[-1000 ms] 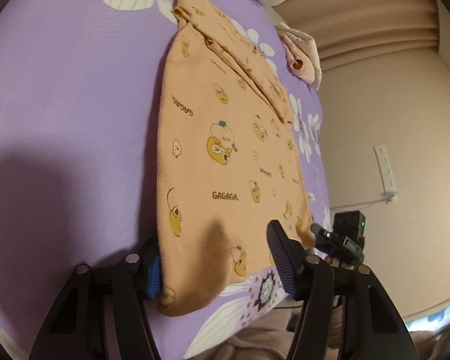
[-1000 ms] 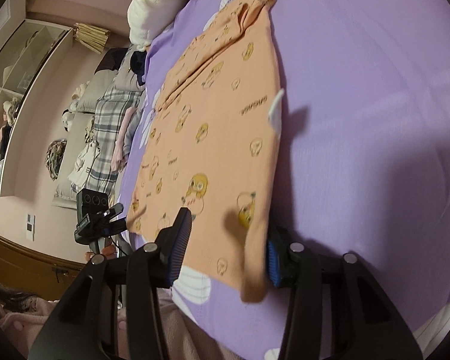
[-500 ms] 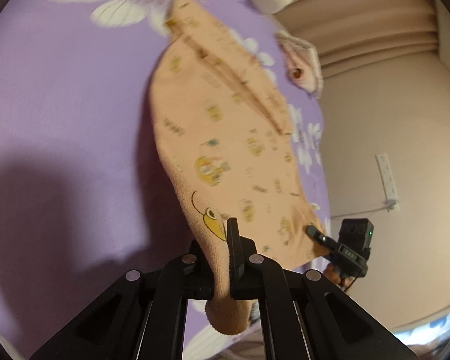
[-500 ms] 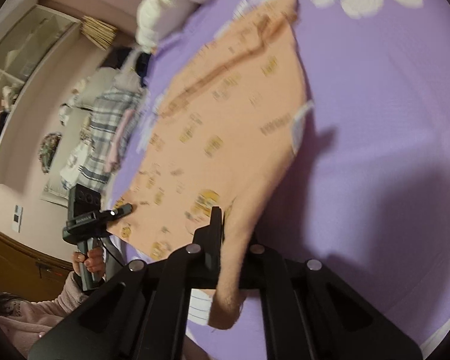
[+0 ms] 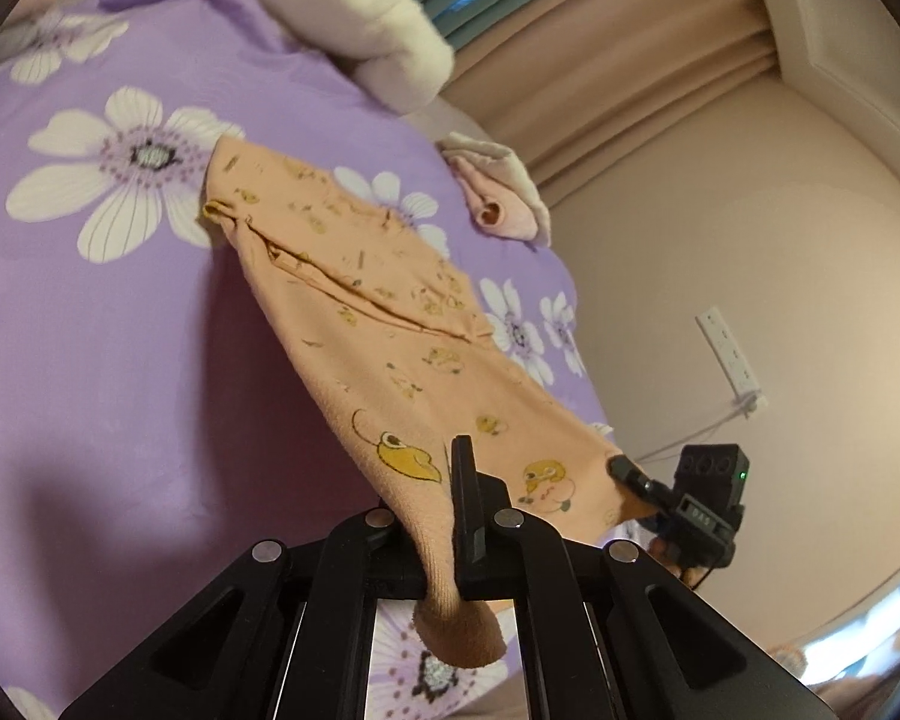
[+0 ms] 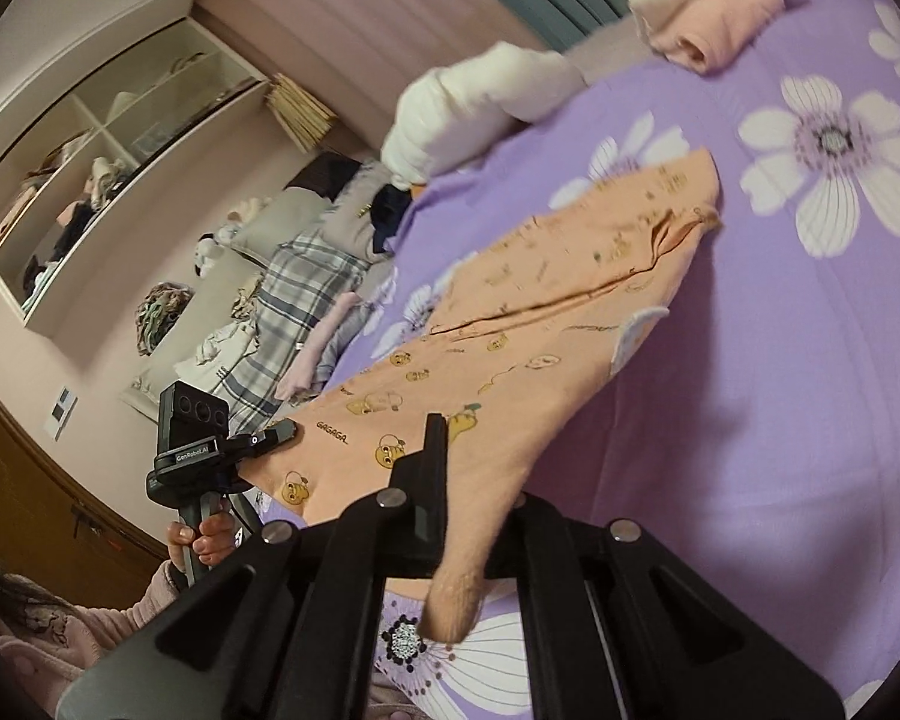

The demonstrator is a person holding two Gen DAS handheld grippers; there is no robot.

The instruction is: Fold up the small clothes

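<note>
Purple floral bedsheet (image 5: 120, 360); orange garment (image 5: 390, 324) near hem lifted, left gripper (image 5: 444, 516) and right gripper (image 6: 468, 492) each clamped on corner.

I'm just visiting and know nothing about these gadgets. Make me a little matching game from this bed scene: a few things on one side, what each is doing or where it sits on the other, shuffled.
Things:
1. orange garment
2. purple flowered sheet
3. white bundle
4. pink rolled cloth

States or places:
A. spread over the bed, under everything
B. near end lifted, pinched at two corners by the left gripper and right gripper
C. lying beside the far corner of the orange garment, at the bed's edge
D. piled at the far end of the bed by the curtains

Pairs: 1-B, 2-A, 3-D, 4-C
</note>
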